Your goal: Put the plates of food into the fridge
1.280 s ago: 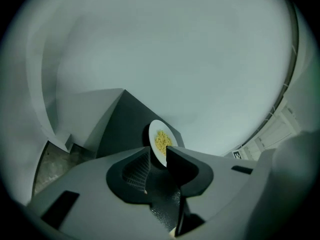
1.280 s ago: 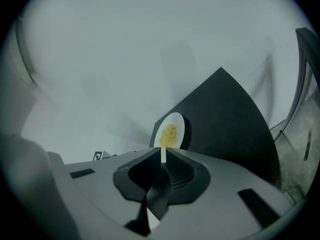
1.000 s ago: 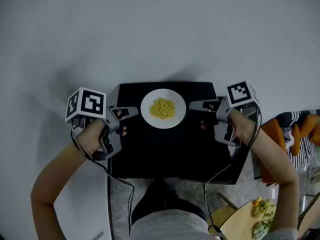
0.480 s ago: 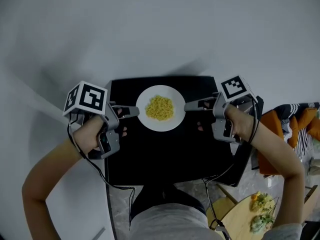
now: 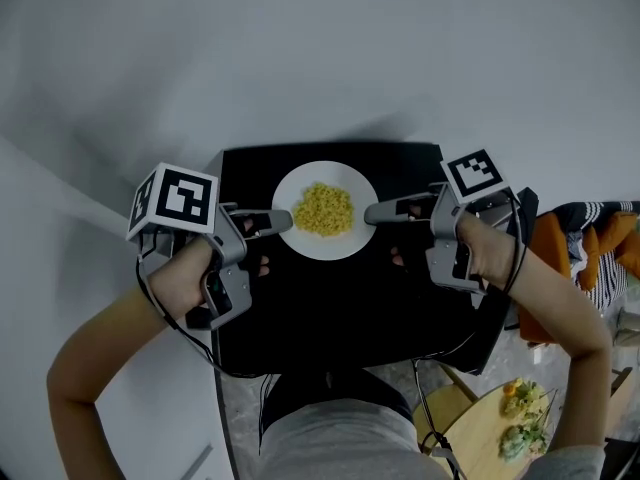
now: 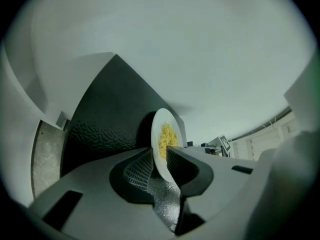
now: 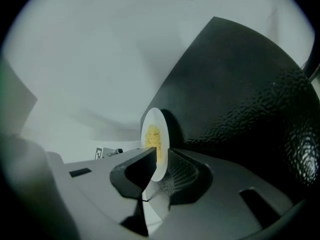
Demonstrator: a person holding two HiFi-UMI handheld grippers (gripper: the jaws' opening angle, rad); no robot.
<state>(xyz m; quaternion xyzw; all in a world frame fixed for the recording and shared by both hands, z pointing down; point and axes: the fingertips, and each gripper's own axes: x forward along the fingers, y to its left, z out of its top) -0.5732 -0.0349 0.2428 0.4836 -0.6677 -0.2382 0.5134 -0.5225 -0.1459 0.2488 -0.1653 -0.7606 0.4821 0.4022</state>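
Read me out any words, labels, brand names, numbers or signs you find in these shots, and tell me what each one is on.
None: no word, number or brand can be read in any view.
Left cube: black-and-white square marker pattern only, no letters.
Right cube: marker pattern only, no letters.
Plate: plain white, no print.

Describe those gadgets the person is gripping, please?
Each is a grey pistol-grip tool: the left gripper and right gripper have two jaws and a white cube with black square markers. Black cables trail from both. The person wears a light short-sleeved shirt.
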